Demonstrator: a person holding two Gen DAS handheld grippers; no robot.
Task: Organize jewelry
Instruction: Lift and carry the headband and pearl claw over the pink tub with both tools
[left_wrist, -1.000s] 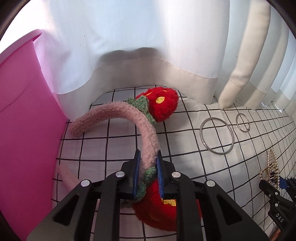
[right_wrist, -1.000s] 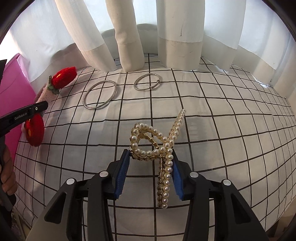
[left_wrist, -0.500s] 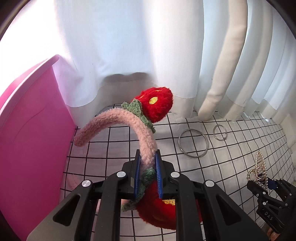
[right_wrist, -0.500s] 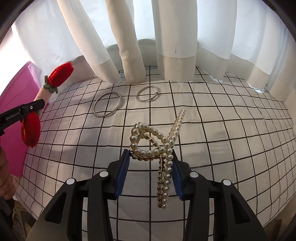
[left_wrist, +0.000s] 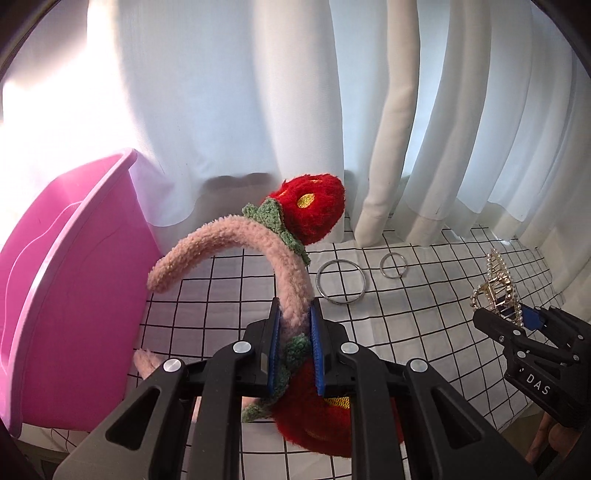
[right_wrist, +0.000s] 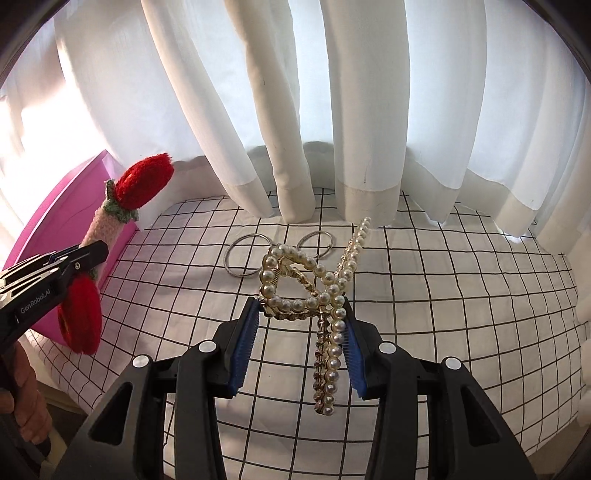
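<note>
Above the checked tablecloth (right_wrist: 443, 280), your left gripper (left_wrist: 294, 343) pinches the fuzzy strawberry headband (left_wrist: 236, 240), hiding its lower berry; your right gripper (right_wrist: 301, 328) clamps the pearl hair claw (right_wrist: 295, 284), masking part of a ring (right_wrist: 242, 260).

The pink bin (left_wrist: 74, 280) runs off the left edge; the headband's (left_wrist: 229, 240) lower red flower (partly visible) hides behind the left gripper (left_wrist: 294, 325).

White curtains (right_wrist: 365, 110), gridded tablecloth (right_wrist: 461, 295)
</note>
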